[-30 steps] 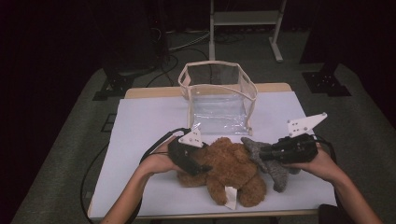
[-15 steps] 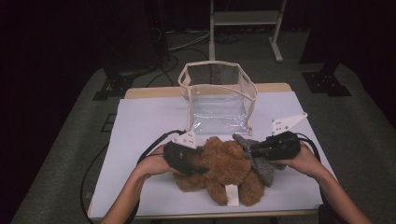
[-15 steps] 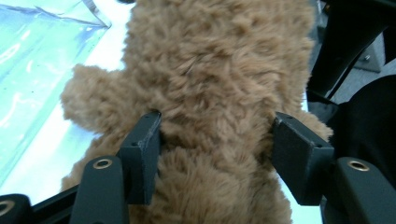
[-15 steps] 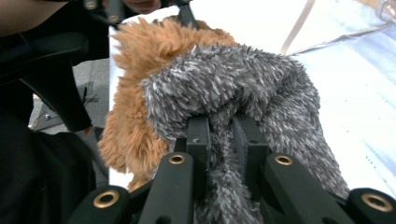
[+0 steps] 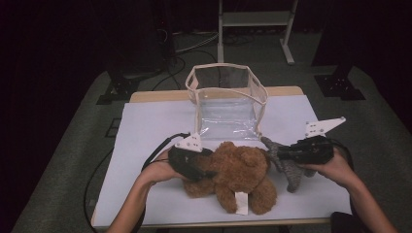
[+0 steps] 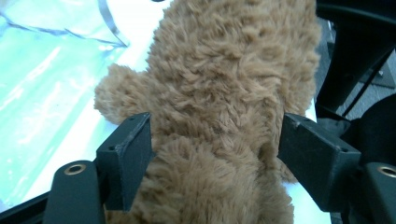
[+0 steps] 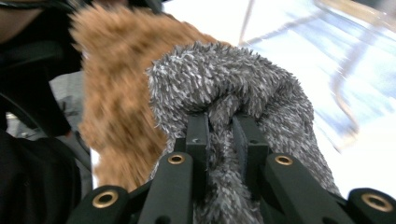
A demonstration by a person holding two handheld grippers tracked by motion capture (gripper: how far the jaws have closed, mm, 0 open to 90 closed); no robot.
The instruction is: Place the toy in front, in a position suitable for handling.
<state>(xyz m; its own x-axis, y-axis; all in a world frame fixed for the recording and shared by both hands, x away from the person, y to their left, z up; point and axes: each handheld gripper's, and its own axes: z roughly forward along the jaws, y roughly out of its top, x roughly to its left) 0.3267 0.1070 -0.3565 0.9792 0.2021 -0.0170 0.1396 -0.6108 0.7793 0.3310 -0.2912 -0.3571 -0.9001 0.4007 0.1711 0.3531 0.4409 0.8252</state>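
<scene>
Left gripper view shows our left gripper [image 6: 217,154], jaws just reopening, straddling the brown teddy bear [image 6: 224,93]. Our right gripper [image 7: 219,135] pinches the grey plush toy [image 7: 224,79].

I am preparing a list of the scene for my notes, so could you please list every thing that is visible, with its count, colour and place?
Plush bear: one, brown, lying near the front edge of the table, between the two grippers.
Fuzzy cloth: one, grey, just right of the bear.
Clear bag: one, transparent with beige trim, standing open behind the bear.
Table: one, white cover over a wooden top.
Metal frame: one, light grey, on the floor behind the table.
Left gripper: one, black, jaws astride the bear; they have just been opening.
Right gripper: one, black, shut on the fuzzy cloth.
Hands: two, one behind each gripper.
</scene>
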